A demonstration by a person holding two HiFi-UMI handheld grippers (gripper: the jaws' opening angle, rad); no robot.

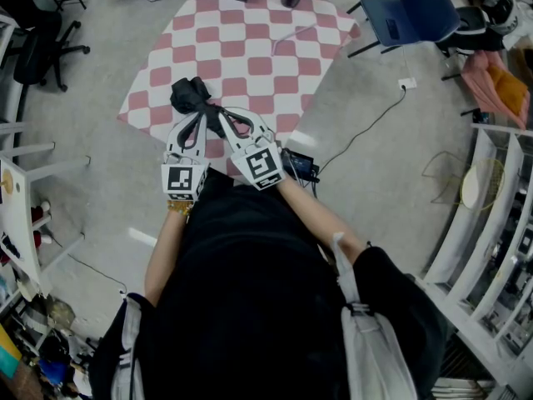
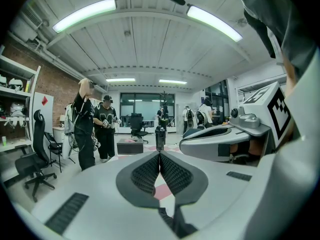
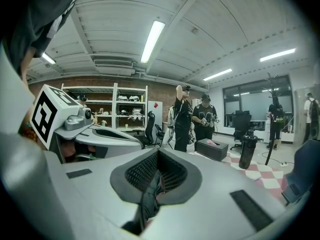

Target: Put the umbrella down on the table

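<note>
Soft, light black umbrella (image 1: 190, 97) hangs bunched over the checked table (image 1: 250, 48); right gripper (image 3: 159, 155) pinches its limp fabric; left gripper (image 2: 160, 155) closed tip to tip; the stiff shaft likely offers a surer hold.

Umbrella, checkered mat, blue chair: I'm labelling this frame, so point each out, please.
umbrella (image 1: 190, 96): head view, its bunched black fabric.
checkered mat (image 1: 250, 40): head view, near its middle.
blue chair (image 1: 426, 8): head view, its blue shell.
</note>
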